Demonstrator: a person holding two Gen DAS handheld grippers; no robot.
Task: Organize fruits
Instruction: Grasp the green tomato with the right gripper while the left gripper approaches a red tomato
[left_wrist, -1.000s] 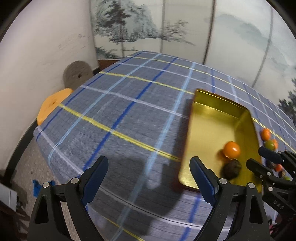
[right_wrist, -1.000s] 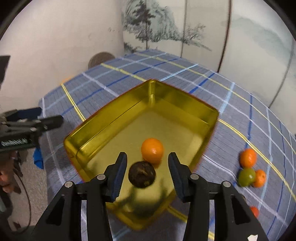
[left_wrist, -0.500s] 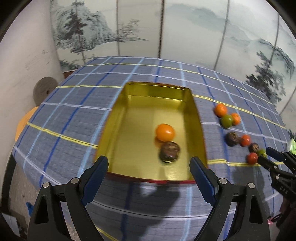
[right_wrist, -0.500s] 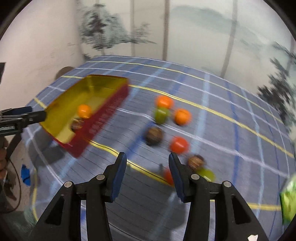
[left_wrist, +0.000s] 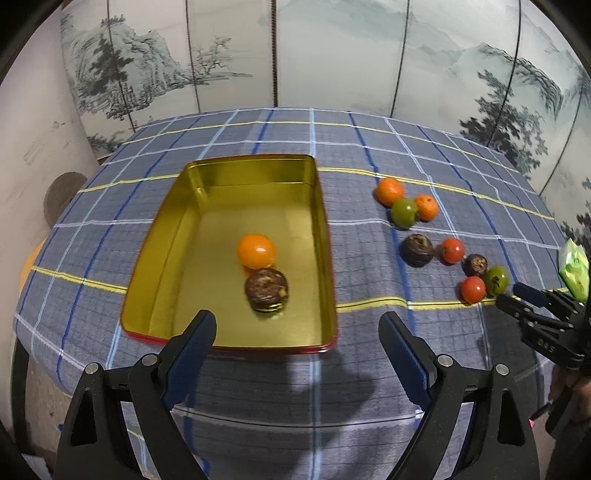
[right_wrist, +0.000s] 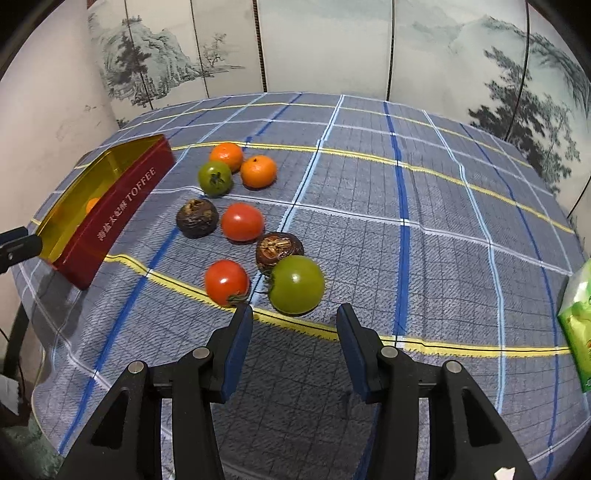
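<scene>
A gold tin tray (left_wrist: 177, 229) with red outer walls (right_wrist: 122, 206) holds an orange fruit (left_wrist: 256, 251) and a dark brown fruit (left_wrist: 266, 290). Several loose fruits lie on the cloth to its right: oranges (right_wrist: 258, 171), red tomatoes (right_wrist: 242, 221), green tomatoes (right_wrist: 296, 284) and dark brown fruits (right_wrist: 197, 218). My left gripper (left_wrist: 297, 332) is open and empty over the tray's near edge. My right gripper (right_wrist: 294, 325) is open and empty just in front of the nearest green tomato and a red tomato (right_wrist: 226, 282); it also shows in the left wrist view (left_wrist: 517, 295).
A blue plaid cloth (right_wrist: 406, 206) covers the round table. A green packet (right_wrist: 578, 325) lies at the table's right edge. A painted folding screen (left_wrist: 332, 55) stands behind. An orange stool (left_wrist: 29, 262) sits by the wall on the left.
My right gripper has swung away from the tray to the loose fruits, leaving the dark brown fruit in the tray. My left gripper has turned to face the tray.
</scene>
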